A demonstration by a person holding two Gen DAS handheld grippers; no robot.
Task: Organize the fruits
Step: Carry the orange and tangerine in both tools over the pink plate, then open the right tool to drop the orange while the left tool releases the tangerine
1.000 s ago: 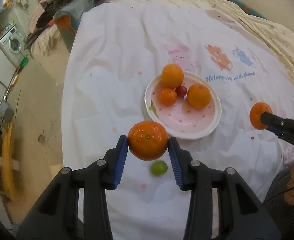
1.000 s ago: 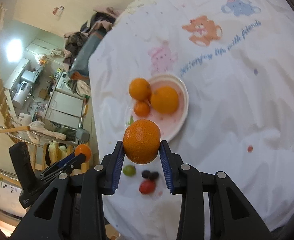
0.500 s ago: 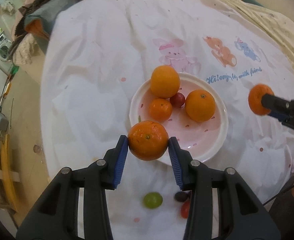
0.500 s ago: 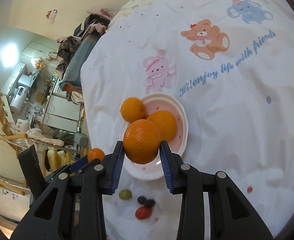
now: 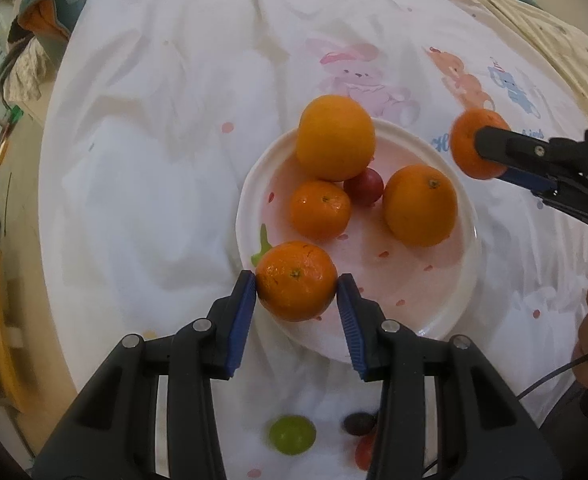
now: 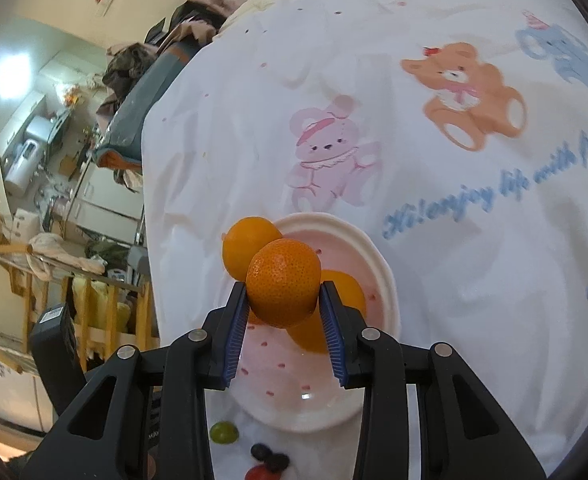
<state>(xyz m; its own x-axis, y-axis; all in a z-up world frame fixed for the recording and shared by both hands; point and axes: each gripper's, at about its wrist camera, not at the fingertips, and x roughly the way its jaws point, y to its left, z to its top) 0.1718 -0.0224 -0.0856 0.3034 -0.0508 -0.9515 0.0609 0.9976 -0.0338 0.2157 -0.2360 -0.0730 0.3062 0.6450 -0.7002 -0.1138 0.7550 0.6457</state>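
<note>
The left gripper (image 5: 297, 282) is clamped on a mandarin (image 5: 296, 280), blue pads pressed to both sides, hanging over the near rim of the pink-and-white plate (image 5: 433, 312). On the plate sit two oranges (image 5: 335, 137), a smaller mandarin (image 5: 320, 210) and a red grape (image 5: 363, 186). The right gripper (image 6: 284, 300) grips a second mandarin (image 6: 283, 282) above the plate's far side. A green grape (image 5: 292, 435) and dark grapes (image 5: 358, 423) lie on the white cartoon-print cloth (image 5: 154, 140) just in front of the plate.
</note>
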